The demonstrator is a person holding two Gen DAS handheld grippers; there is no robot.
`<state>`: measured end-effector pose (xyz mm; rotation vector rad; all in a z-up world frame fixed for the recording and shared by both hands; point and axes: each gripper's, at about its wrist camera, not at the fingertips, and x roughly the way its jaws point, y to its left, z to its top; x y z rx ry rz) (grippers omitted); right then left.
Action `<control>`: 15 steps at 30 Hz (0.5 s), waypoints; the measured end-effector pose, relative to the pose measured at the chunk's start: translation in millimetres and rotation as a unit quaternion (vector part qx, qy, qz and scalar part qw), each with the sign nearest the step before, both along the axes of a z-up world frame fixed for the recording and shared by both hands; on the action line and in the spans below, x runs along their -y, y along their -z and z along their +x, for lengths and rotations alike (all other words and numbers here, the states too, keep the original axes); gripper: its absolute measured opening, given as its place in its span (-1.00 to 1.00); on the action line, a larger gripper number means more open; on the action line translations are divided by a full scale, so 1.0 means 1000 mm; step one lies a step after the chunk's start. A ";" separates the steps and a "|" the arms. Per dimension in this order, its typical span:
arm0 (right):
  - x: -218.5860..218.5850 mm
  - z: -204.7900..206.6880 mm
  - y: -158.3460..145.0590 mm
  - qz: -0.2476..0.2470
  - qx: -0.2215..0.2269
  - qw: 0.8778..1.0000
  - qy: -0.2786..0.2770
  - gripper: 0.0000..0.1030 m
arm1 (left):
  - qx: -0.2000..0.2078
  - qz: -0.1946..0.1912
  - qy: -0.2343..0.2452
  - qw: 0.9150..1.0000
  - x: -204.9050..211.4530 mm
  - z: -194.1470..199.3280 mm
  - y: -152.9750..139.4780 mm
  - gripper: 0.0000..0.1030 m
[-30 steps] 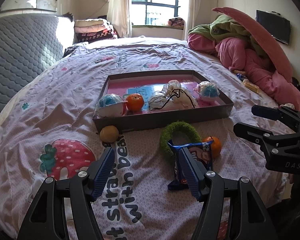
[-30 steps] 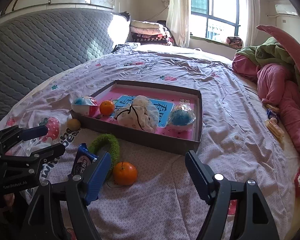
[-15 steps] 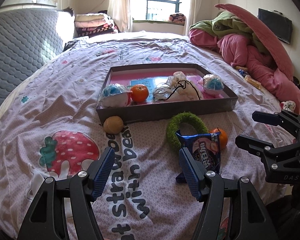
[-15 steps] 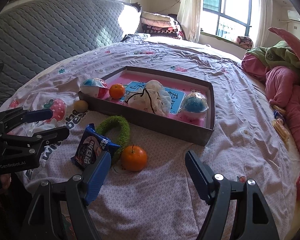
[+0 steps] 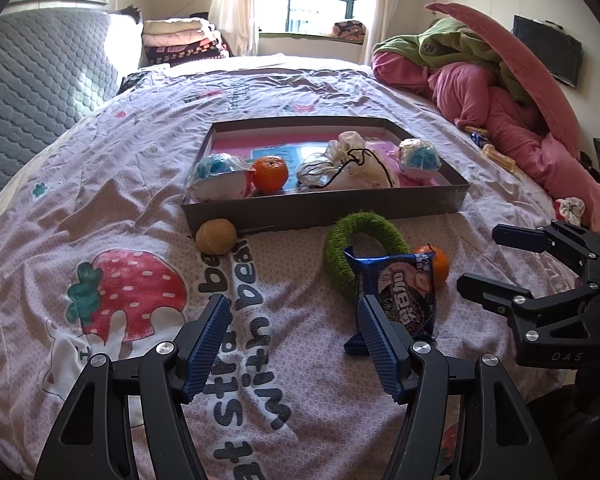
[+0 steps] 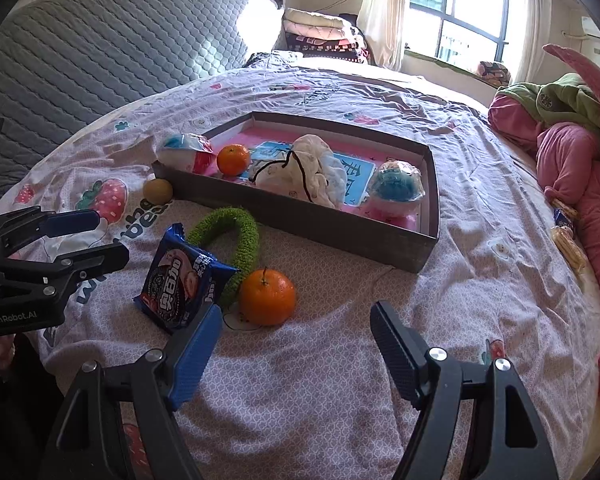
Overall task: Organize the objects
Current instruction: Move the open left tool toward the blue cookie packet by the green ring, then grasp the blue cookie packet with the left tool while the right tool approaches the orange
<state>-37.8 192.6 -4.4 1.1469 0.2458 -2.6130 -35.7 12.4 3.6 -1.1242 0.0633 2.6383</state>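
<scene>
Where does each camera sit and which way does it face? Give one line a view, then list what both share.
Left wrist view: rides the left gripper, angled down over the bedspread at the shallow brown cardboard tray; own open fingers show, right gripper at right.
Right wrist view: rides the right gripper, facing the same tray from further right; own open fingers show, left gripper at left.
Shared: tray, green fuzzy ring, blue snack packet, loose orange.

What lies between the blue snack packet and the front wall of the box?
The green fuzzy ring lies there: the blue snack packet overlaps its near end, and its far curve almost reaches the box. The right wrist view shows this best.
</scene>
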 end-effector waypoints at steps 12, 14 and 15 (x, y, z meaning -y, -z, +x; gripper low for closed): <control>0.002 -0.001 0.007 0.013 0.009 1.000 -0.004 0.48 | 0.006 0.006 0.036 0.999 -0.028 0.006 0.000 0.32; 0.001 -0.002 0.008 0.015 0.010 1.000 -0.005 0.48 | 0.007 0.008 0.039 0.999 -0.032 0.007 0.000 0.32; 0.001 -0.002 0.008 0.016 0.011 1.000 -0.006 0.48 | 0.009 0.009 0.041 0.999 -0.035 0.007 0.000 0.32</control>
